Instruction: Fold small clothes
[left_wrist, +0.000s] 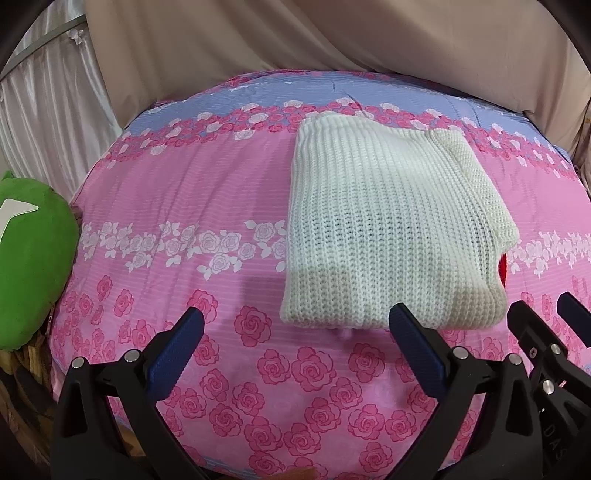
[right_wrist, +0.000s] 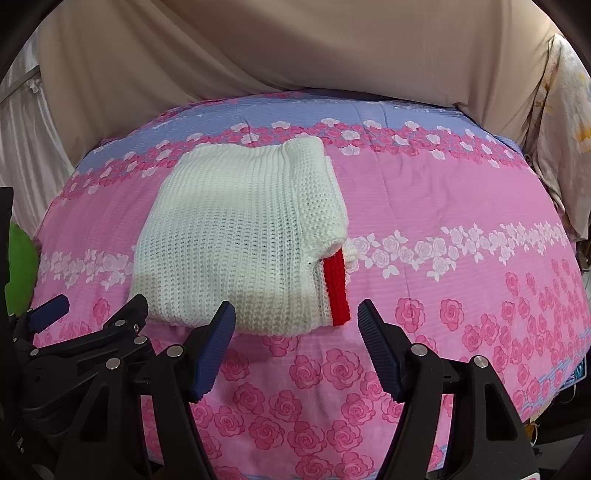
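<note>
On the pink rose-printed bedspread (left_wrist: 166, 206), the white chunky-knit garment with a red ribbed band (right_wrist: 243, 236) lies folded into a compact, roughly rectangular bundle, just beyond both sets of fingers. The red band (right_wrist: 338, 291) shows at its near right corner in the right wrist view.

The left gripper (left_wrist: 295, 325) stands fully spread and holds nothing; its right finger sits in front of the bundle's near edge, though contact cannot be confirmed. The right gripper (right_wrist: 295, 319) is parted to a middling width and is likewise empty, the bundle's near right corner lying ahead between its fingers.

Assessment of handling: the knit appears soft, thick and light, with no stiffness of its own; it will likely sag and unfold if lifted by a single layer. The open weave should give the ridged pads good purchase, but may snag. The recommended hold is the near folded edge, taking all layers together, one gripper toward each corner. A green plush cushion (left_wrist: 33, 258) lies at the left, well apart.
</note>
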